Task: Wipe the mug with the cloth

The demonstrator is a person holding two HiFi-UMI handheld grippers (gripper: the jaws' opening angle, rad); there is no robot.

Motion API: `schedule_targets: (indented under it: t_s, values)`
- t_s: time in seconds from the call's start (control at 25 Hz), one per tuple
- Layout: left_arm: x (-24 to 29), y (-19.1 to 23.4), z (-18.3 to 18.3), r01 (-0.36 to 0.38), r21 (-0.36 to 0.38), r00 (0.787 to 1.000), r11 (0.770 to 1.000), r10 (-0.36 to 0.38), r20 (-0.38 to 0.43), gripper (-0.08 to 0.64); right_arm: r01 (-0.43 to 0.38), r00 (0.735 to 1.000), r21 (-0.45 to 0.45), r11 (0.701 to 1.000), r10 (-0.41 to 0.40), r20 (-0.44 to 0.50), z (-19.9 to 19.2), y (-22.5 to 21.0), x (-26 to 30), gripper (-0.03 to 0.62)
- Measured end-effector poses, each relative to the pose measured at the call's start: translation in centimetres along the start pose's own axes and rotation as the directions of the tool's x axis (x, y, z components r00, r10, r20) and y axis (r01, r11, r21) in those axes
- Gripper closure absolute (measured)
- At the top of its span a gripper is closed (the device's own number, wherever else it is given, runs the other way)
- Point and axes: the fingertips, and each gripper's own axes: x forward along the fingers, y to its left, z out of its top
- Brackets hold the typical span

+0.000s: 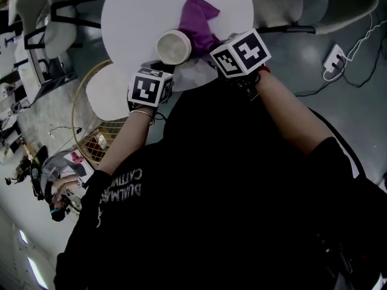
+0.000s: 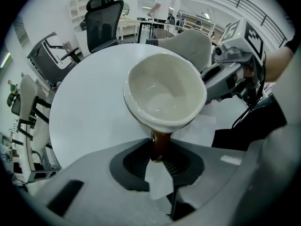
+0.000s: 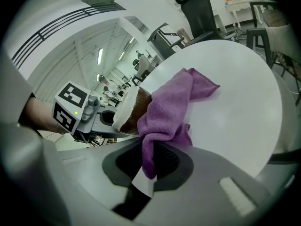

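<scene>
A mug [image 1: 173, 47], cream inside and brown outside, is tipped on its side over the near edge of the round white table [image 1: 133, 17]. My left gripper [image 2: 157, 150] is shut on its brown handle [image 2: 159, 142], and the mug's open mouth [image 2: 164, 91] faces that camera. A purple cloth [image 1: 199, 23] lies draped against the mug's right side. My right gripper [image 3: 148, 161] is shut on a fold of the cloth [image 3: 164, 112], which presses on the mug's brown wall [image 3: 134, 114]. In the head view the left gripper [image 1: 161, 65] and right gripper [image 1: 213, 48] flank the mug.
A white stool [image 1: 109, 92] and a wicker basket [image 1: 91, 135] stand left of the table's near edge. White chairs [image 1: 281, 2] sit beyond the table at the right. A power strip [image 1: 334, 58] with cables lies on the floor. Black office chairs [image 2: 101, 20] stand further off.
</scene>
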Motion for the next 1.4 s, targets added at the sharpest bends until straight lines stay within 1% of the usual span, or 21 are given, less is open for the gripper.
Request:
schedule_targets:
  t_s: [0.24,0.48,0.6,0.8,1.0,1.16,1.4]
  values:
    - [0.2,-0.3,-0.1,0.005,-0.040,1.000,0.999,-0.005,0.002,0.494,-0.023,1.000,-0.018,1.000,0.022,-0.016,-0.2,0.5,0.5,0.548]
    - [0.2,-0.2,-0.2,0.007,-0.051,1.000,0.999,-0.007,0.003,0.494,-0.029,0.999,-0.033,0.999,0.028,-0.031,-0.4,1.1,1.0,0.548]
    - [0.2,-0.4,-0.1,0.011,-0.051,1.000,0.999,-0.011,0.005,0.494,-0.028,0.999,-0.027,0.999,0.027,-0.039,-0.6,1.5,1.2,0.546]
    - [0.2,-0.9,-0.1,0.028,-0.074,0.999,0.997,-0.026,0.022,0.492,-0.040,0.997,-0.031,0.999,0.037,-0.065,-1.1,2.5,1.8,0.546]
    - [0.0,-0.5,-0.2,0.024,-0.073,0.999,0.997,-0.022,0.033,0.494,-0.034,0.996,-0.040,0.999,0.031,-0.079,-1.3,3.3,2.6,0.546]
    - [-0.2,-0.8,-0.1,0.028,-0.086,0.999,0.996,-0.024,0.044,0.494,-0.044,0.994,-0.072,0.996,0.037,-0.098,-1.9,4.5,2.8,0.546]
    - [-0.5,-0.6,0.0,0.025,-0.082,0.999,0.996,-0.021,0.049,0.494,-0.064,0.991,-0.130,0.989,0.048,-0.123,-2.5,6.2,3.8,0.547]
